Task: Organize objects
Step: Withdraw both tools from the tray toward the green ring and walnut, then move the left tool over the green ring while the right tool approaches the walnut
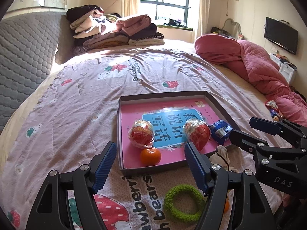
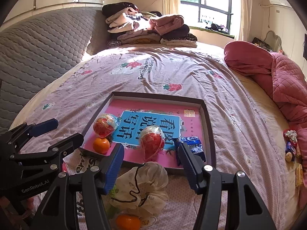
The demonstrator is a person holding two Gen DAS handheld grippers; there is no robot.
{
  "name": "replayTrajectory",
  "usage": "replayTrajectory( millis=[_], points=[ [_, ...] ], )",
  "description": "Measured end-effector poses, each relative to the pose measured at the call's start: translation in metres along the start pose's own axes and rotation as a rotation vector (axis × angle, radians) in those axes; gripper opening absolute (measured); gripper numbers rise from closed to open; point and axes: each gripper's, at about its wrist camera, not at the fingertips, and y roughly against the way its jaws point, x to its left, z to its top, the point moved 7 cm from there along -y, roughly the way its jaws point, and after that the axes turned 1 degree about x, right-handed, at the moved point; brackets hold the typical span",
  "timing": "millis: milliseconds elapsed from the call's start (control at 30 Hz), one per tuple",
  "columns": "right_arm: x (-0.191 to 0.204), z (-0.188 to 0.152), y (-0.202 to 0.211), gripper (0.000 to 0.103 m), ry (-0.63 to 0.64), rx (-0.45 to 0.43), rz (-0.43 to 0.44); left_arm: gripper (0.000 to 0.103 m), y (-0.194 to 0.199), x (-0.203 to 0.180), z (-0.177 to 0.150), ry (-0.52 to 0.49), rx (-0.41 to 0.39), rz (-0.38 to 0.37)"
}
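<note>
A dark shallow tray [image 1: 120, 134] [image 2: 208, 126] lies on the bed with a pink book flat inside it. On the book sit two red wrapped eggs [image 1: 142, 133] [image 1: 197, 134], a mandarin [image 1: 150, 156] [image 2: 101, 145] and a blue snack packet [image 1: 220, 131] [image 2: 191, 143]. My left gripper [image 1: 150, 149] hovers open over the tray's near edge, holding nothing. A green ring [image 1: 184, 203] lies below it. My right gripper [image 2: 150, 149] [image 1: 242, 129] is open above a cream cloth pouch [image 2: 142, 186] without pressing it. A second mandarin [image 2: 127, 221] lies nearer. The left gripper [image 2: 61, 132] shows at the left of the right wrist view.
The bed has a pink strawberry-print cover [image 1: 76, 115]. A rolled pink quilt [image 1: 259, 65] [image 2: 278, 72] runs along the right side, with small toys [image 2: 290, 143] beside it. Folded clothes [image 1: 115, 30] are piled at the far end. A grey padded headboard [image 1: 23, 57] stands on the left.
</note>
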Motion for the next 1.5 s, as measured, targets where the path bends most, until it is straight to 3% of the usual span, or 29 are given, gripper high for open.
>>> replayTrajectory(
  millis=[533,1500],
  points=[
    [0.007,-0.018,0.033,0.059,0.005,-0.037,0.015,0.075,0.009,0.004,-0.031,-0.011,0.023,0.018],
    [0.011,-0.072,0.039,0.059,0.026,0.006,0.002,0.075,0.007,-0.009,-0.068,-0.066,0.082,0.009]
  ],
)
